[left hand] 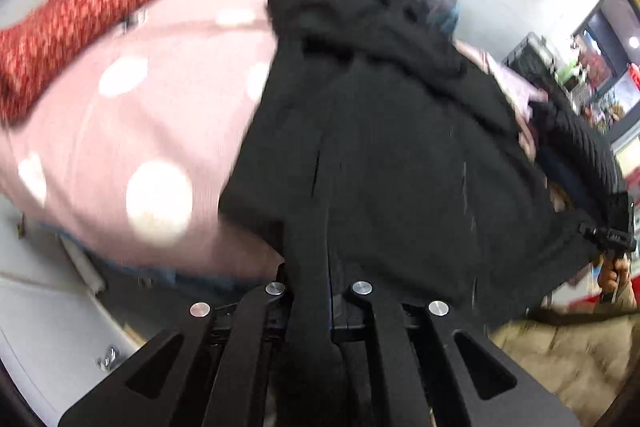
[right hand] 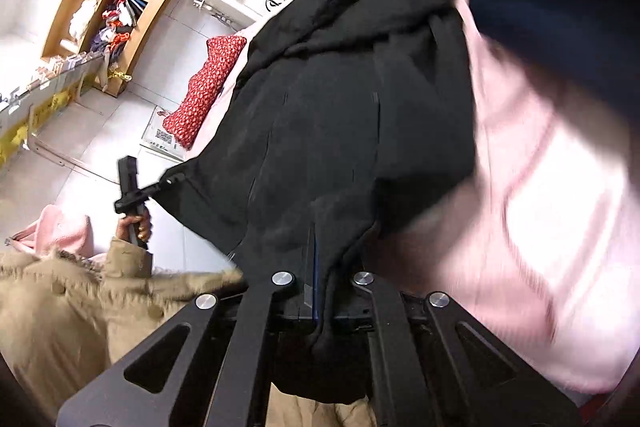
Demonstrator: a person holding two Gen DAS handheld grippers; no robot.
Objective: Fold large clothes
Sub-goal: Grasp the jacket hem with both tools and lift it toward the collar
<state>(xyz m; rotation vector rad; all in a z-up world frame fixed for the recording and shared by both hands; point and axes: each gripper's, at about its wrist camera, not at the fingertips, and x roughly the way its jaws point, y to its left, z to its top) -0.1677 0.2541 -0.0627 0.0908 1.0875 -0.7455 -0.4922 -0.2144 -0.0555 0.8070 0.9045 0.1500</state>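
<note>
Left wrist view: left gripper (left hand: pixel 327 255) clamped on black garment (left hand: pixel 392 155), which spreads ahead over pink dotted cover (left hand: pixel 132 131); red cushion (left hand: pixel 80 23) far left.
Right wrist view: right gripper (right hand: pixel 320 259) clamped on same garment hem; left gripper lies to its left, gripping the other corner

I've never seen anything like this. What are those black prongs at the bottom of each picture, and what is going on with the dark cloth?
No robot here: a person holds a two-finger clamp tool in each hand, with a camera on each looking along its fingers. One picture comes from the left gripper, the other from the right gripper. Both are closed on an edge of the same black garment, which stretches between them over a pink dotted cover. A red patterned cushion lies further back.
</note>
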